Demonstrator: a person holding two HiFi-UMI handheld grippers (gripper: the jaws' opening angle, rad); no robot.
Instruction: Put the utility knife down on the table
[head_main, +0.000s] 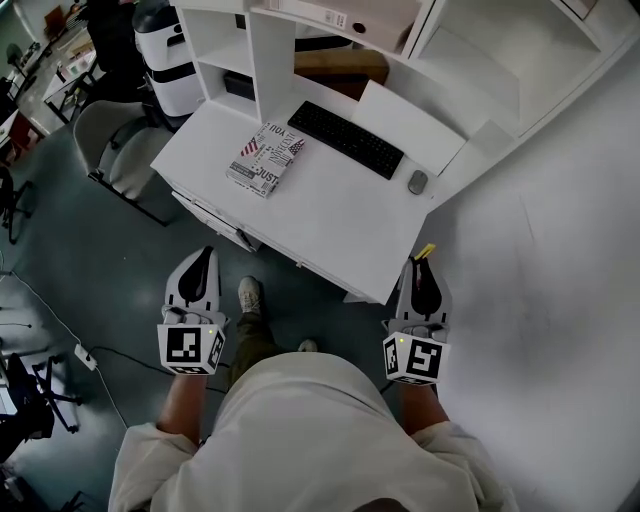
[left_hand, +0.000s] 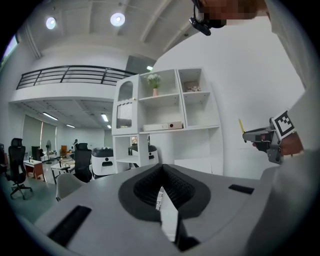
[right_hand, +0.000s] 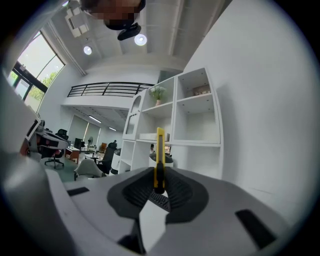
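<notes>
The yellow utility knife (head_main: 424, 252) sticks out ahead of my right gripper (head_main: 424, 270), which is shut on its dark lower part, just off the near right corner of the white table (head_main: 330, 215). In the right gripper view the utility knife (right_hand: 159, 152) stands upright between the black pads of the right gripper (right_hand: 159, 186). My left gripper (head_main: 203, 258) hangs over the floor off the table's near left edge. Its jaws (left_hand: 162, 172) are pressed together with nothing in them. The left gripper view also catches the right gripper (left_hand: 265, 137) with the knife's yellow tip (left_hand: 241, 125).
On the table lie a black keyboard (head_main: 345, 138), a grey mouse (head_main: 417, 182) and a printed book (head_main: 265, 157). White shelves (head_main: 300, 30) rise behind it and a white wall (head_main: 560, 230) runs along the right. A grey chair (head_main: 115, 140) stands at the left.
</notes>
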